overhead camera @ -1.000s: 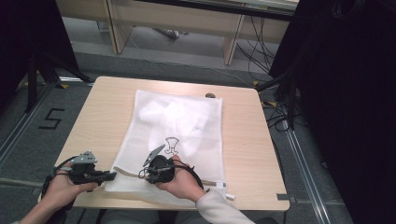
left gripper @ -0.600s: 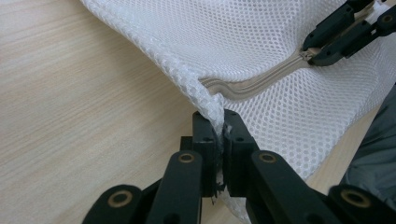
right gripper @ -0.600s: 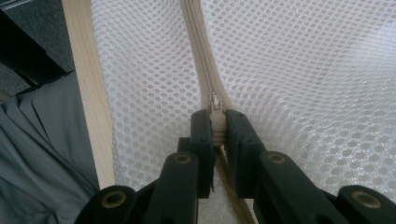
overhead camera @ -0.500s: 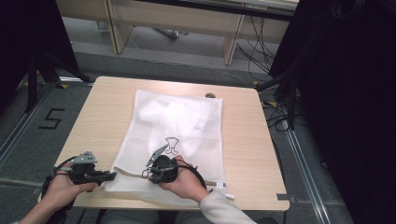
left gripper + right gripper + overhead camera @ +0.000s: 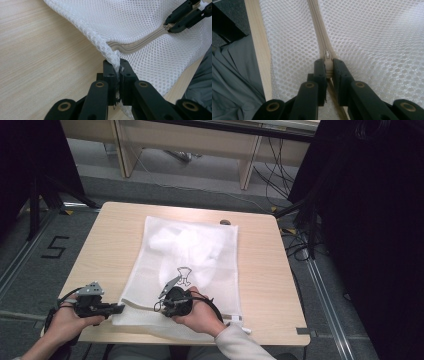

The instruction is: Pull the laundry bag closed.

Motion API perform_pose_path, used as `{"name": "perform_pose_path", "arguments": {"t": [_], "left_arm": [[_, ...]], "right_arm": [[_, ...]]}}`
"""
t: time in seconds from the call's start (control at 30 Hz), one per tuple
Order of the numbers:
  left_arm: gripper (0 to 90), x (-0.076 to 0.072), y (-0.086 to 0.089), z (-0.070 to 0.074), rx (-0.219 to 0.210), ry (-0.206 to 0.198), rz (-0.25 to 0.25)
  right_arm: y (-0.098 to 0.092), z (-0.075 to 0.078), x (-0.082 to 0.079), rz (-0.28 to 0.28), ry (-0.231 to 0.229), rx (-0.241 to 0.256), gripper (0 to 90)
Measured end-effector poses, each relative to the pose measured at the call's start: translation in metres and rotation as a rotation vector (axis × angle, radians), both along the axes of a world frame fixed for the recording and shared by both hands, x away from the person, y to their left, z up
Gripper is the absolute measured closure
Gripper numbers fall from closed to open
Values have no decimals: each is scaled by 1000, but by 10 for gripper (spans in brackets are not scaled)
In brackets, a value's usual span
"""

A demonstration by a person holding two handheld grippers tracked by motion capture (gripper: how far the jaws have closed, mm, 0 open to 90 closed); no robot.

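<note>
A white mesh laundry bag (image 5: 190, 255) lies flat on the wooden table (image 5: 260, 270), with white cloth inside it. Its beige zipper (image 5: 136, 46) runs along the near edge. My left gripper (image 5: 119, 308) is shut on the bag's near left corner (image 5: 113, 58), the mesh pinched between its jaws. My right gripper (image 5: 160, 306) is shut on the zipper pull (image 5: 328, 65), with the zipper track (image 5: 318, 27) stretching away from it. In the left gripper view the right gripper (image 5: 172, 23) appears at the top right, on the zipper.
The table's near edge (image 5: 260, 57) runs just beside the bag, with a grey sleeve (image 5: 234, 82) below it. A small dark object (image 5: 225, 222) sits at the bag's far right corner. Cables and desk legs (image 5: 247, 167) stand beyond the table.
The right gripper has slid a little to the left along the zipper, toward the left gripper. The left gripper has stayed put on the corner.
</note>
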State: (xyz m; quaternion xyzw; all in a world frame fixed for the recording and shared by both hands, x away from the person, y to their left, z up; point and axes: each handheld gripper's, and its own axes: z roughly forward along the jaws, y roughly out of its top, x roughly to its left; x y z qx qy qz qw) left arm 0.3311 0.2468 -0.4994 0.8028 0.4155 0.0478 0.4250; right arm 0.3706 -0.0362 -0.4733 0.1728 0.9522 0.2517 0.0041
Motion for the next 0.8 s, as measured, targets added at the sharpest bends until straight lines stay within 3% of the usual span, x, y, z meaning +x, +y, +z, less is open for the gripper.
{"name": "perform_pose_path", "arguments": {"t": [0.8], "left_arm": [[851,0,1,0,7,-5,-1]], "right_arm": [[-12,2,-1,-22,3,-7,823]]}}
